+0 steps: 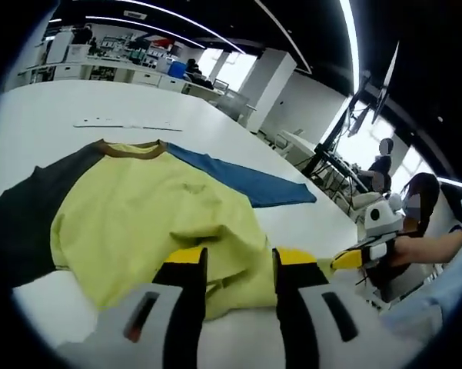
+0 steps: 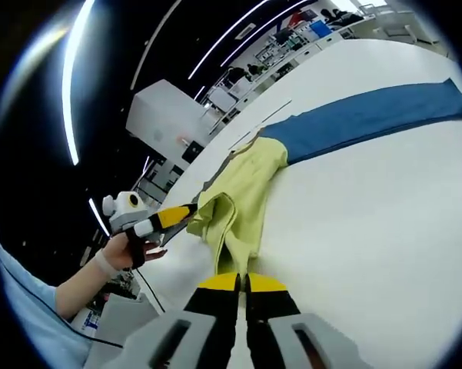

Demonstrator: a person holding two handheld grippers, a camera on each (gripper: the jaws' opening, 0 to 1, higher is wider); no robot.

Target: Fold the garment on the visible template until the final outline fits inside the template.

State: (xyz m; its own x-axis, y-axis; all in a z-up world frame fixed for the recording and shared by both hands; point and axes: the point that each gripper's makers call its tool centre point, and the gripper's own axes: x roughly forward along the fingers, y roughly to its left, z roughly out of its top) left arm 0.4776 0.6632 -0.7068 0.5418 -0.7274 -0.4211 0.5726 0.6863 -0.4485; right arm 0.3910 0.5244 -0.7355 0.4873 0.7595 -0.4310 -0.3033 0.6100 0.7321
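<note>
A yellow T-shirt [image 1: 138, 207] with a brown collar [image 1: 134, 147], a dark sleeve [image 1: 31, 215] and a blue sleeve [image 1: 238, 178] lies on the white table. Its near hem is bunched up. My left gripper [image 1: 240, 257] stands with its jaws apart, and a fold of the hem lies between them. In the right gripper view the shirt [image 2: 250, 184] runs down into my right gripper [image 2: 241, 281], which is shut on the hem. The left gripper [image 2: 186, 212] touches a raised fold there. The right gripper [image 1: 344, 261] comes in from the right at the hem's edge.
Thin marks [image 1: 123, 124] run across the table [image 1: 61, 108] beyond the collar. A person's hand [image 2: 123, 250] holds the left gripper. Another person [image 1: 415, 223] sits past the table's right edge. Desks and shelves stand far behind.
</note>
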